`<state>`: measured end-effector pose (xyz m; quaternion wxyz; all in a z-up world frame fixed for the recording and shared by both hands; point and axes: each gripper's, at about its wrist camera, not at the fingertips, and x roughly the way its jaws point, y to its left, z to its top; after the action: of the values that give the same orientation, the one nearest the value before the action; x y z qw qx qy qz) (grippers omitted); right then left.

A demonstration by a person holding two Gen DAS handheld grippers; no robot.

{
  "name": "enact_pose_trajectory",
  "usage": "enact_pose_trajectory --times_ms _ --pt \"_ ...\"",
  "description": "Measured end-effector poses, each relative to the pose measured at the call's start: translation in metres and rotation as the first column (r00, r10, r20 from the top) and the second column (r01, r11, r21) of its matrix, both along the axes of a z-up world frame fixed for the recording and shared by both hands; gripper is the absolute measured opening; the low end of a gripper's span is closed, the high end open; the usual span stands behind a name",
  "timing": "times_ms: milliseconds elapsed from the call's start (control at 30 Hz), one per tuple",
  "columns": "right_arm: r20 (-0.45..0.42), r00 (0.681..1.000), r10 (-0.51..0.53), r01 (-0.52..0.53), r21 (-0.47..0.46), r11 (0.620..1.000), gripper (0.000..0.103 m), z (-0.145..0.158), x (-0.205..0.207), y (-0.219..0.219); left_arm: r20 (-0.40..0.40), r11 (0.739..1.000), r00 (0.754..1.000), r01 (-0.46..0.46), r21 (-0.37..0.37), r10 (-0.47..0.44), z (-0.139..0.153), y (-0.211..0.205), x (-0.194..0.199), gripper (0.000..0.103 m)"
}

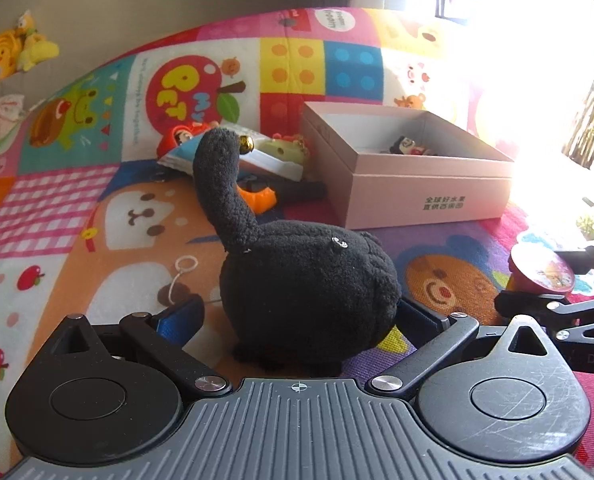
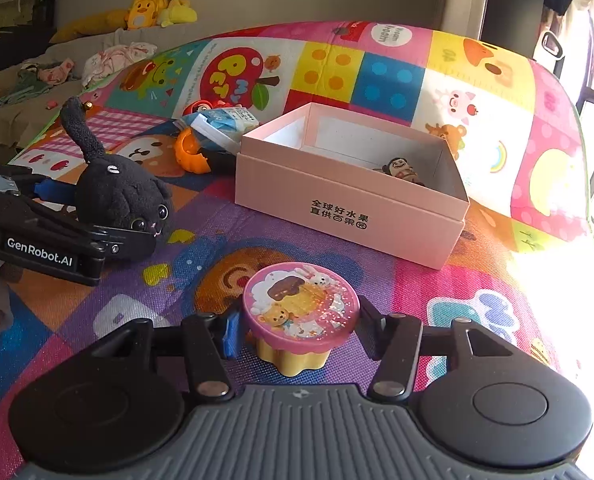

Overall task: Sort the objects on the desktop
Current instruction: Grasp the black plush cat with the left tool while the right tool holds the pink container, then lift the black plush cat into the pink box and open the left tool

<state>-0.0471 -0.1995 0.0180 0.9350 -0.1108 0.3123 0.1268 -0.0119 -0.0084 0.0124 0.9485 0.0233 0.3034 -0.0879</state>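
- The black cat toy [image 1: 309,296] was held between the 2 fingers of the left gripper [image 1: 301,320], low over the colourful mat [image 1: 97,208], its long tail sticking up.
- The pink-lidded cup toy [image 2: 299,316] sat between the fingers of the right gripper [image 2: 297,328]; they looked closed on its sides.
- The pink box [image 2: 349,208] was seen ahead and a bit to the right of both grippers.
- The right gripper was judged nearer to the box.

surface: colourful cartoon play mat [image 2: 377,276]
centre: pink open box [image 2: 349,208]
left: black plush cat [image 2: 117,196]
near: cupcake-shaped container [image 2: 299,316]
far left: small toy pile [image 2: 213,136]
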Motion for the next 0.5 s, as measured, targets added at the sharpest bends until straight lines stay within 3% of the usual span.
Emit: enact_pose_trajectory --times_ms 167,300,333,367,500 --pt "-0.005 1.000 -0.004 0.004 0.004 1.000 0.055 0.005 -0.012 -0.010 0.033 0.995 0.999 0.015 0.095 -0.018 0.005 -0.012 0.003 0.103" --pt "-0.012 1.000 0.005 -0.005 0.005 1.000 0.055 0.010 -0.018 -0.017 0.008 0.997 1.000 0.005 0.071 -0.006 0.005 -0.012 0.008 0.103" --pt "-0.013 1.000 0.008 -0.008 0.007 1.000 0.055 0.011 -0.019 -0.019 0.006 0.998 1.000 0.009 0.065 -0.009 0.005 -0.012 0.007 0.094" --pt "-0.013 1.000 0.008 -0.008 0.009 1.000 0.055 0.013 -0.020 -0.022 0.004 0.998 1.000 0.014 0.064 -0.015 0.006 -0.012 0.007 0.091" --pt "0.045 0.999 -0.019 0.017 0.042 0.999 0.055 0.035 -0.020 -0.035 0.031 0.998 0.998 0.055 0.034 -0.056 0.024 -0.018 0.008 0.090"
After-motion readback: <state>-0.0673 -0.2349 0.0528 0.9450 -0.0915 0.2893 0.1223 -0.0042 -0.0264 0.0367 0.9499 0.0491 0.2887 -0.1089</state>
